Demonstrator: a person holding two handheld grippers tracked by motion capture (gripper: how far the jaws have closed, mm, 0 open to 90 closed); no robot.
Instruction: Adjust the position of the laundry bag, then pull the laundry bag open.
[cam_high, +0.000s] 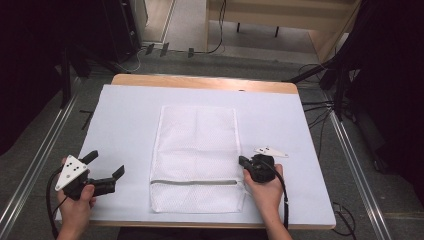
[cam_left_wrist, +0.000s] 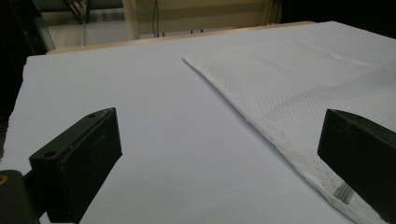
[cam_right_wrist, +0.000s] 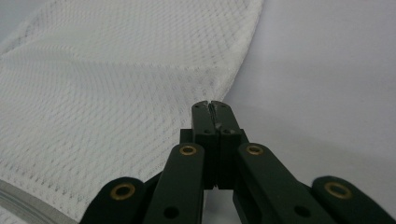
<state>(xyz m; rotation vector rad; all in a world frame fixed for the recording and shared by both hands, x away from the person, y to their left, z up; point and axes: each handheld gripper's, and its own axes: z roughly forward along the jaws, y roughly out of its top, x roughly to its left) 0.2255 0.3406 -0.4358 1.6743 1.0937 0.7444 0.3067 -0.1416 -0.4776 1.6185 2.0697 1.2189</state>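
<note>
A white mesh bag (cam_high: 195, 145) lies flat in the middle of the pale sheet (cam_high: 130, 115), with a grey zipper (cam_high: 195, 182) running across its near end. My left gripper (cam_high: 106, 164) hovers open to the left of the bag, apart from it, nothing between its jaws. In the left gripper view the bag (cam_left_wrist: 289, 79) stretches away on the right, past the open gripper (cam_left_wrist: 219, 154). My right gripper (cam_high: 242, 160) is shut, its tips at the bag's right edge. In the right gripper view the shut gripper (cam_right_wrist: 212, 106) meets the bag (cam_right_wrist: 116, 70) at that edge; whether mesh is pinched is unclear.
The sheet covers a wooden table (cam_high: 200, 81) whose far edge shows. Bare sheet surrounds the bag on all sides. Metal rails (cam_high: 350, 150) and cables (cam_high: 320, 107) lie on the floor beside the table.
</note>
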